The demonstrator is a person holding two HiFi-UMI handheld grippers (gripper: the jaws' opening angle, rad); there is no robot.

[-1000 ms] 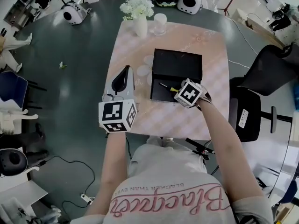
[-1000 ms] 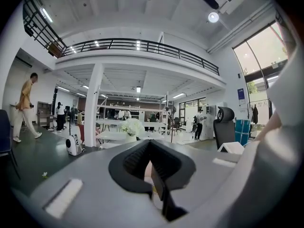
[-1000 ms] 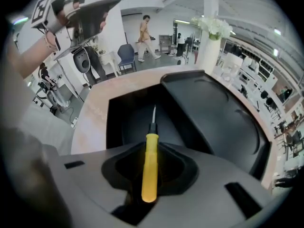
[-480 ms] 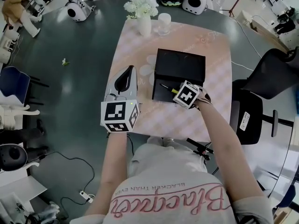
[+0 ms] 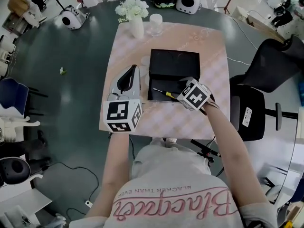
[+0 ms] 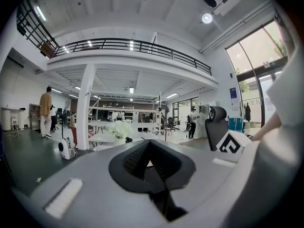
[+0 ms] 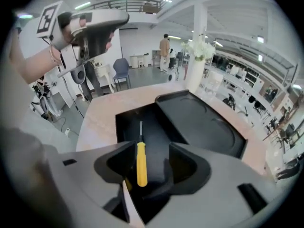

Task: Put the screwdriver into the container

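Observation:
A yellow-handled screwdriver (image 5: 164, 92) (image 7: 141, 163) lies inside the black container (image 5: 173, 61) (image 7: 199, 122), in its near part, with the blade pointing away from my right gripper. My right gripper (image 5: 178, 95) (image 7: 151, 151) is at the container's near edge. Its jaws are opening and stand wide on either side of the handle, and the pads do not press on it. My left gripper (image 5: 127, 80) (image 6: 151, 160) is held over the table's left side, level and aimed across the room. Its jaws are together with nothing between them.
The pink table (image 5: 209, 51) carries a white vase of flowers (image 5: 134, 20) and a glass cup (image 5: 155, 23) at its far edge. A black office chair (image 5: 259, 94) stands right of the table. Round white pods (image 5: 71, 17) sit on the dark floor.
The right gripper stays at the container's near edge with the screwdriver just ahead of it. The left gripper has barely moved. The head camera has shifted slightly.

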